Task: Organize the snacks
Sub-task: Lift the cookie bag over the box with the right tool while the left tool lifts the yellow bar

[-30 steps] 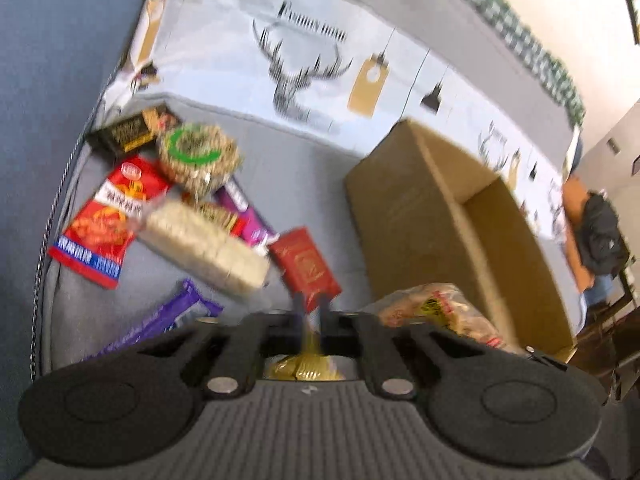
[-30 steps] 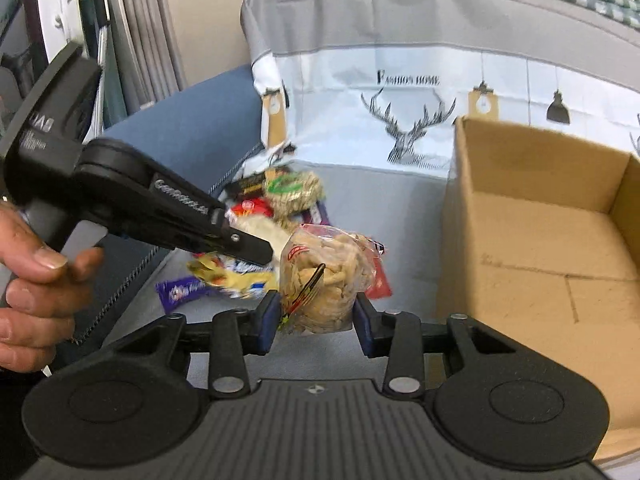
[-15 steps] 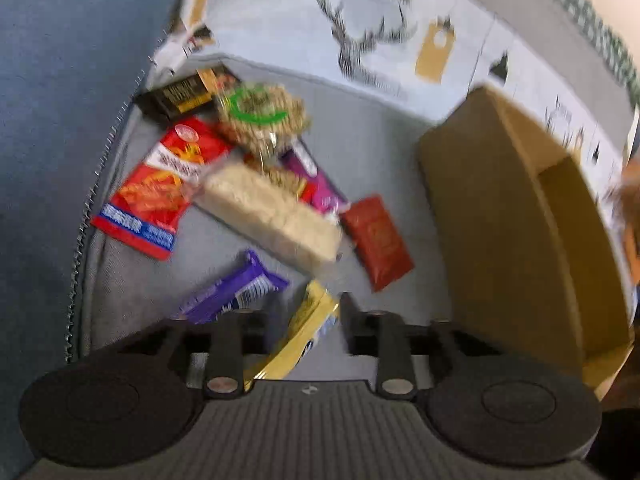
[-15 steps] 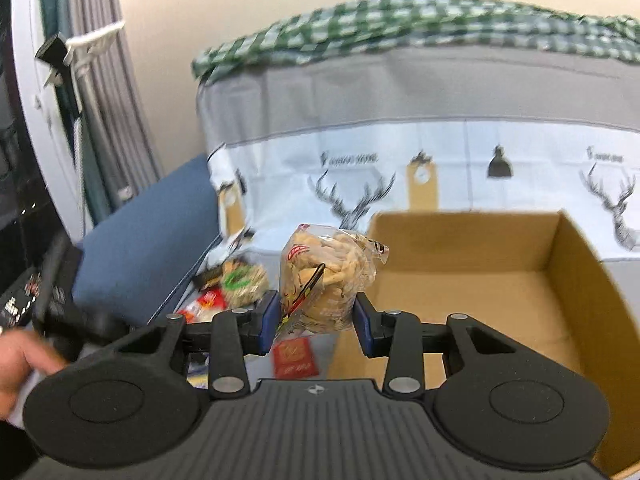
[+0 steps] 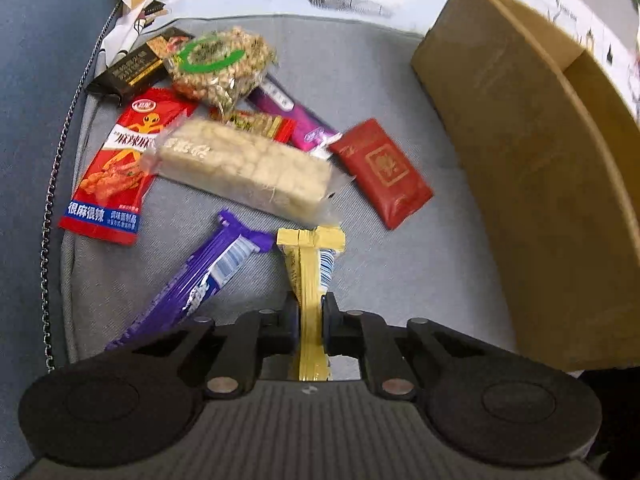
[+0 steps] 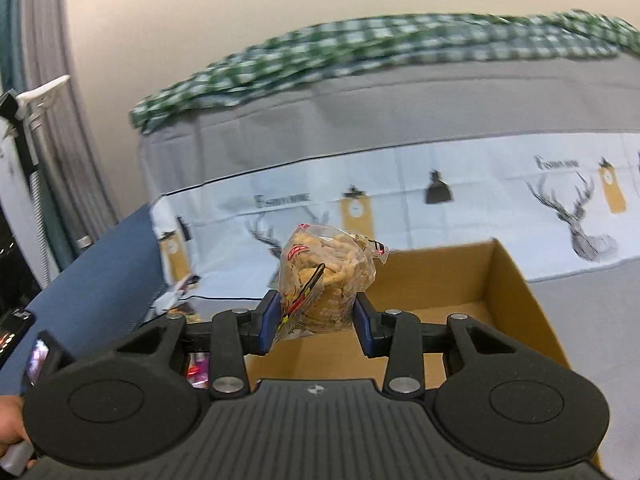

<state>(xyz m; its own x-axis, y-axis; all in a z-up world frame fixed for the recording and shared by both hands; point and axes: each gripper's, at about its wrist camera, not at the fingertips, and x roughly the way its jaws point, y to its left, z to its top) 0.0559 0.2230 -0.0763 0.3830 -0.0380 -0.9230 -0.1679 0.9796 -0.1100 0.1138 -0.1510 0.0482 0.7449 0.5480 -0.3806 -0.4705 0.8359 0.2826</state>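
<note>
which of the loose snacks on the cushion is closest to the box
The dark red packet, lying alone on the grey cushion beside the cardboard box; the others sit farther left.

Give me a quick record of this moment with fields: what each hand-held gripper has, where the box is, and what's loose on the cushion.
left hand-held gripper: shut on yellow snack bar
right hand-held gripper: shut on clear bag of puffed snacks, held above the box
cardboard box: open, on the grey cushion, right of the snack pile
loose on cushion: purple bar, dark red packet, pale rice cake block, red spicy snack pack
</note>
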